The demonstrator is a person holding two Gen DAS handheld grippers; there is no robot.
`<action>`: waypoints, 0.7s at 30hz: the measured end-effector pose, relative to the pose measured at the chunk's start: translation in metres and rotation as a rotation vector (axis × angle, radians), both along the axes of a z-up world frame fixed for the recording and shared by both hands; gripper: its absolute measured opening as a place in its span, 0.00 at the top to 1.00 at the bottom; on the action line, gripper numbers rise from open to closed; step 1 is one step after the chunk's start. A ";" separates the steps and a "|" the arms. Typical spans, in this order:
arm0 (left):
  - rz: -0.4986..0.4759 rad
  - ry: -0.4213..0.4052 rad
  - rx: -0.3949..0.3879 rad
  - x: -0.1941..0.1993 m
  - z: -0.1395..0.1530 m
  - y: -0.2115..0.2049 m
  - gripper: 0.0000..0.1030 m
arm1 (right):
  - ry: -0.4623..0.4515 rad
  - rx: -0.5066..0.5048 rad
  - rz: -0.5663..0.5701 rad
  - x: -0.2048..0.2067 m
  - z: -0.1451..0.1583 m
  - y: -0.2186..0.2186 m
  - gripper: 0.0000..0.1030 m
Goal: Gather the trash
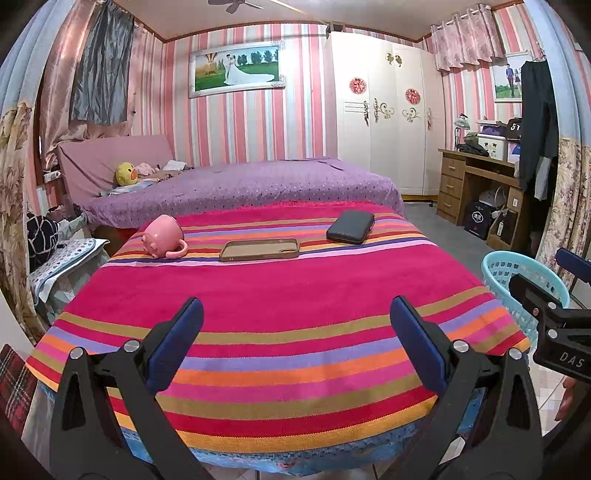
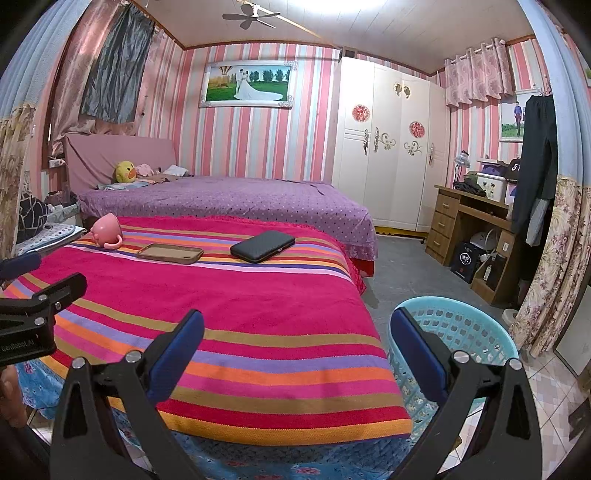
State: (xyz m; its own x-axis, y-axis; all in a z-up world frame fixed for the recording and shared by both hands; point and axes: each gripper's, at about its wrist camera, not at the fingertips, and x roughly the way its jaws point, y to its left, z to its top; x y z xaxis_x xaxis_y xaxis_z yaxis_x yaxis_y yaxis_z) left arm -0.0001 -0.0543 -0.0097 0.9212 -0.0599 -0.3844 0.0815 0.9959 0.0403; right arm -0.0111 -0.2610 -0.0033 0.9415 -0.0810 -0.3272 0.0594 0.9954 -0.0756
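Light-blue basket [image 2: 476, 332] just beside right gripper [image 2: 295, 354], beyond striped cloth [image 1: 280, 295] edge. Left gripper [image 1: 295, 343] level above cloth. Both spread wide, empty.

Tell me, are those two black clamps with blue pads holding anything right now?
Nothing is held. The left gripper and the right gripper both stand open, with only the striped cloth visible between their fingers.

Pink striped walls [image 2: 258, 140], purple bed [image 2: 236, 203], white wardrobe [image 2: 388, 155], wooden desk [image 2: 465, 225], ceiling fan [image 2: 249, 17]
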 end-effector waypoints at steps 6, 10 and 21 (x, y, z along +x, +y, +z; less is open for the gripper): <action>-0.003 0.001 -0.003 0.000 0.001 0.000 0.05 | -0.001 0.001 -0.001 0.000 0.000 0.000 0.04; -0.002 0.001 -0.003 0.000 0.001 -0.001 0.05 | -0.001 0.000 0.001 0.000 0.000 0.001 0.04; -0.003 0.001 -0.004 0.000 0.001 0.000 0.05 | -0.005 0.002 0.000 0.000 -0.001 0.001 0.04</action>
